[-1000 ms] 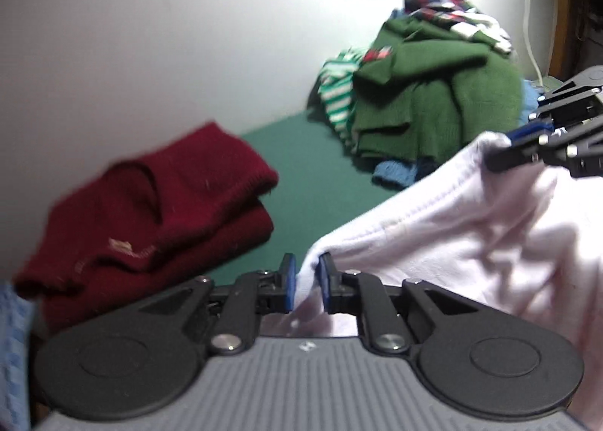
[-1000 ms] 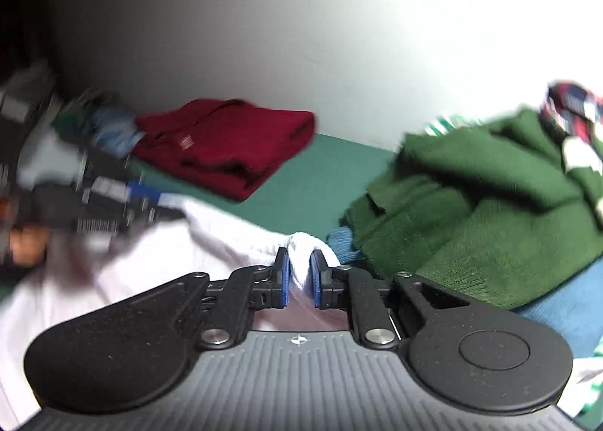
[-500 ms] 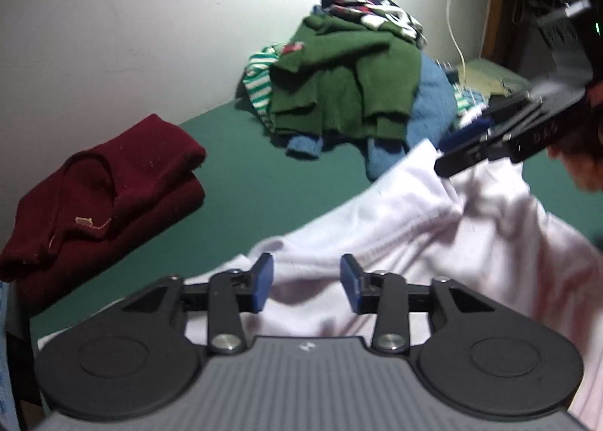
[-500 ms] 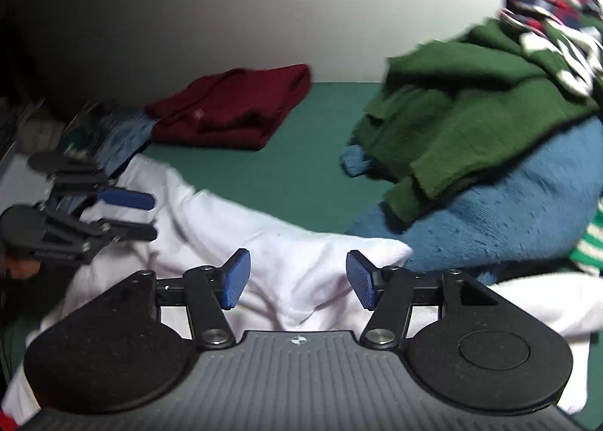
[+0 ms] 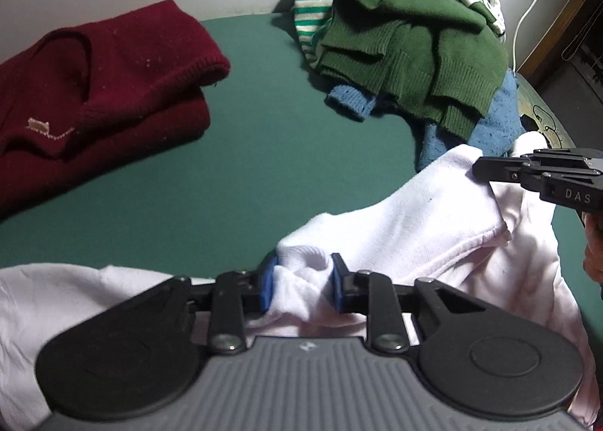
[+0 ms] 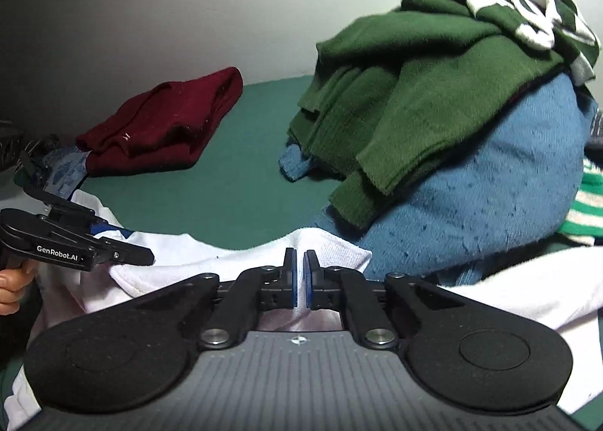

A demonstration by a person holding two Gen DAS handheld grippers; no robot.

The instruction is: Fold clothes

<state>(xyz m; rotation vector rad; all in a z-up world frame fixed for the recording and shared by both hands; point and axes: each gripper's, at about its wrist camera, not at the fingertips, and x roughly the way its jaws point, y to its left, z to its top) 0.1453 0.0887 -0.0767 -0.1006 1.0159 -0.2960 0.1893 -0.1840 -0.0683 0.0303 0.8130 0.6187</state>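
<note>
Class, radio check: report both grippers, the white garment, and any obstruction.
Left gripper closing on a bunched fold of the white garment. Right gripper shut on its edge. Heaped green sweater close beside.

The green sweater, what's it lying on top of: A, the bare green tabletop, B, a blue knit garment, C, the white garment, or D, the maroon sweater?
B: the green sweater drapes over the blue knit garment, whose cuff pokes out beneath it; the maroon sweater sits apart across the table.
</note>
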